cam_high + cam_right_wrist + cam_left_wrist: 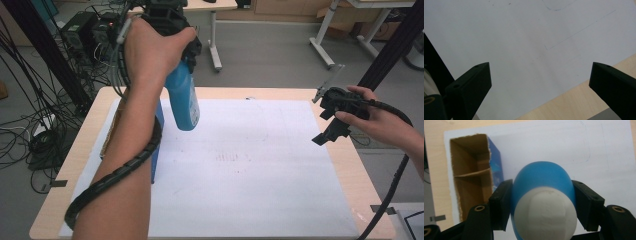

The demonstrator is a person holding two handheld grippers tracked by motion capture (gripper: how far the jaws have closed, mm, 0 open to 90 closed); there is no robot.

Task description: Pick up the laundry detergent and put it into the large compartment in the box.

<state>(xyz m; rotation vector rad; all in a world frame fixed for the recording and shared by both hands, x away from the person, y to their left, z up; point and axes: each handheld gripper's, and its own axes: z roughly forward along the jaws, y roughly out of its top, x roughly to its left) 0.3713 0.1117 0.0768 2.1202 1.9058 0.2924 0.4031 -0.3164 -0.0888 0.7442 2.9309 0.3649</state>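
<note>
Blue bottle [183, 100] hangs gripped above white sheet [260, 165].

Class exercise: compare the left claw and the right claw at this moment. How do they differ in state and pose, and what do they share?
1. The left claw is shut on the blue bottle; the right claw is open with nothing between its jaws.
2. The left claw is raised high over the white sheet; the right claw hangs at the sheet's right edge.
Both are black, hand-held and trail a cable.
</note>
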